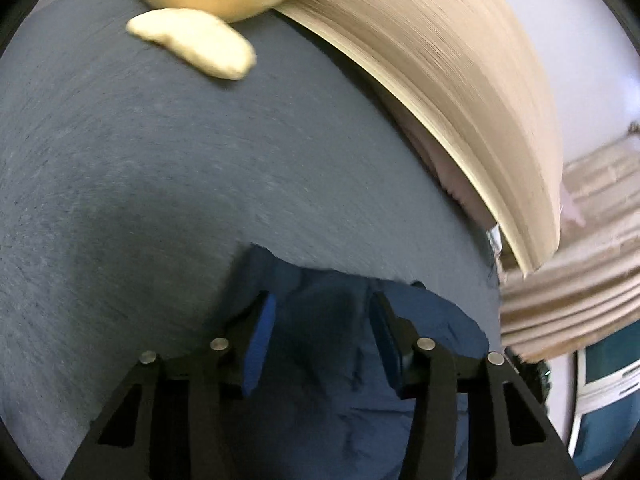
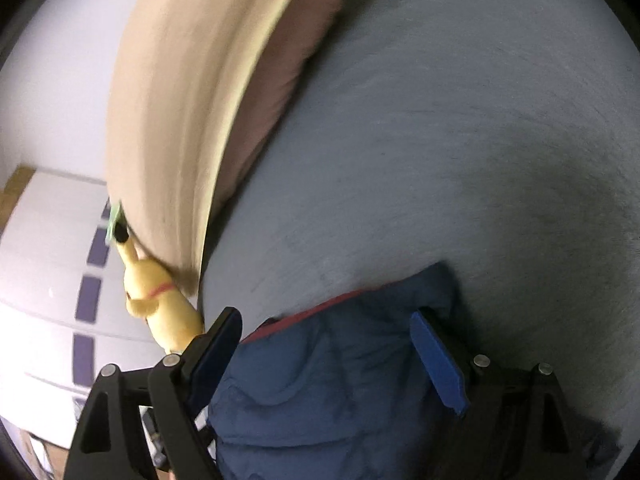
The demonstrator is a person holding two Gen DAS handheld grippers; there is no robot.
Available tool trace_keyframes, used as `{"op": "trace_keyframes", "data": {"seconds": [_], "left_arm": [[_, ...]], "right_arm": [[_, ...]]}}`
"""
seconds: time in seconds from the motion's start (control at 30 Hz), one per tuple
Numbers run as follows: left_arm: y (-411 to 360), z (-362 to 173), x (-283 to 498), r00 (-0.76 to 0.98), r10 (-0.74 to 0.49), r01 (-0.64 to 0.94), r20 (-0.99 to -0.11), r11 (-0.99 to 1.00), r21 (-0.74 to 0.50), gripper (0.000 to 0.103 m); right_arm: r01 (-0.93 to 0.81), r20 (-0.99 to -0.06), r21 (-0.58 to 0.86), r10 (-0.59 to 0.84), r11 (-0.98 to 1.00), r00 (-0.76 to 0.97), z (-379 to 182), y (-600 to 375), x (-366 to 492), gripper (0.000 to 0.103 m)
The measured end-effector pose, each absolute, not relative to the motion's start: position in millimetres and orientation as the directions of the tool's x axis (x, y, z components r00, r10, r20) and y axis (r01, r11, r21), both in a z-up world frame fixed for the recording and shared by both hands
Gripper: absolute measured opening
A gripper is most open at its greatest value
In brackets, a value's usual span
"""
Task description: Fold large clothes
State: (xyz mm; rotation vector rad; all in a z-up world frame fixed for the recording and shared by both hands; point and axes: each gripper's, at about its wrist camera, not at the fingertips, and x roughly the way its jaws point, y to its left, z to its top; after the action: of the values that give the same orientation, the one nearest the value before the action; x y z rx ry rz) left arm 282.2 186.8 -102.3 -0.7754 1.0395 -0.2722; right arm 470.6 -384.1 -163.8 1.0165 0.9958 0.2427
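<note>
Rumpled navy garment [image 2: 320,380] (red-trimmed edge) lies on grey-blue bedding [image 2: 460,140].

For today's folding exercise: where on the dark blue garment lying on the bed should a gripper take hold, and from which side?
Probably the far hem of the blue garment, where the red-trimmed edge lies on the grey bedsheet. Come in from above and from the near side, jaws straddling that edge: it lies free there, while the puffy middle offers only bulk. The right gripper stands open over it.

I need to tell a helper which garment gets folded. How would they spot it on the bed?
Find the wide grey-blue bedsheet below the tan headboard. At its near edge lies a crumpled navy quilted jacket. It alone is dark blue and shows a red trim strip, unlike the yellow plush toy.
</note>
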Motion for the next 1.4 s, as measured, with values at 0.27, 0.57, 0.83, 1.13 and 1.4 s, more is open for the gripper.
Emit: {"op": "trace_keyframes", "data": {"seconds": [0.27, 0.57, 0.83, 1.13, 1.4], "left_arm": [[208.3, -85.0, 271.6, 0.542, -0.414, -0.208, -0.731, 0.777, -0.595, 0.047], [185.6, -71.9, 267.7, 0.477, -0.384, -0.063, -0.790, 0.882, -0.467, 0.070], [201.4, -94.6, 266.5, 0.440, -0.307, -0.135, -0.844, 0.907, -0.400, 0.013], [197.1, -33.8, 239.1, 0.580, -0.073, -0.190, -0.811, 0.956, -0.222, 0.042], [80.9, -18.7, 229.4, 0.622, -0.098, 0.101, -0.777, 0.994, -0.044, 0.057]], "right_arm": [[0.216, -0.584, 0.784, 0.575, 0.581, 0.573, -144.4, -384.0, 467.8, 0.088], [0.182, -0.796, 0.518, 0.392, 0.836, 0.462, -133.6, -364.2, 472.6, 0.085], [0.153, -0.838, 0.417, 0.314, 0.896, 0.446, -133.2, -349.1, 474.9, 0.012], [0.187, -0.793, 0.350, 0.184, 0.918, 0.581, -91.3, -334.1, 454.8, 0.067], [-0.121, -0.787, 0.122, 0.170, 0.985, 0.593, -73.4, -179.7, 465.2, 0.068]]}}
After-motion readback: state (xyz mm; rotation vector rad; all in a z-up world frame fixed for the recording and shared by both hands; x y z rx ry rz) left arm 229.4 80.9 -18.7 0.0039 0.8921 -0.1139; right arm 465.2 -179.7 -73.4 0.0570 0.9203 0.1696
